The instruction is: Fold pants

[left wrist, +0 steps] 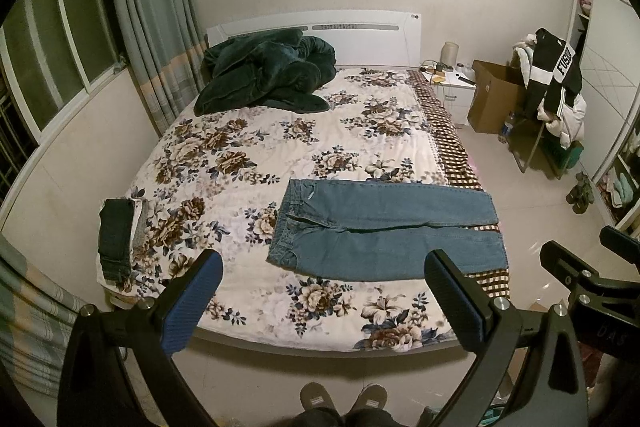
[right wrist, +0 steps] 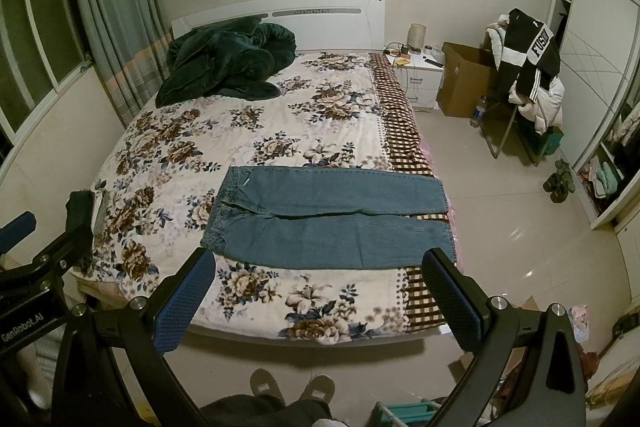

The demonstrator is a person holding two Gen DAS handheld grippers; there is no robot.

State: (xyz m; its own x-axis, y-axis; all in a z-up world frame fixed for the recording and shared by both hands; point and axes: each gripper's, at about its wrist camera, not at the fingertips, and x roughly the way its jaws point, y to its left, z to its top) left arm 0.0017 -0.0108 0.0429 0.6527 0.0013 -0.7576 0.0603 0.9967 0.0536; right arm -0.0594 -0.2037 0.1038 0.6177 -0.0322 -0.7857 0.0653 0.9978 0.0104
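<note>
The left gripper [left wrist: 322, 301] and the right gripper [right wrist: 318, 301] are both held above the near edge of the bed [left wrist: 280, 341], each with its blue-padded fingers [left wrist: 192, 301] spread wide and holding nothing. Beyond them the blue jeans [left wrist: 384, 233] lie flat and unfolded on the floral bedspread [left wrist: 240, 155], waistband to the left and the two legs side by side reaching to the right edge of the bed. Further out, a small stack of folded clothes [left wrist: 116, 241] sits at the left edge and a dark green blanket [left wrist: 264, 71] is heaped against the white headboard [left wrist: 360, 27].
</note>
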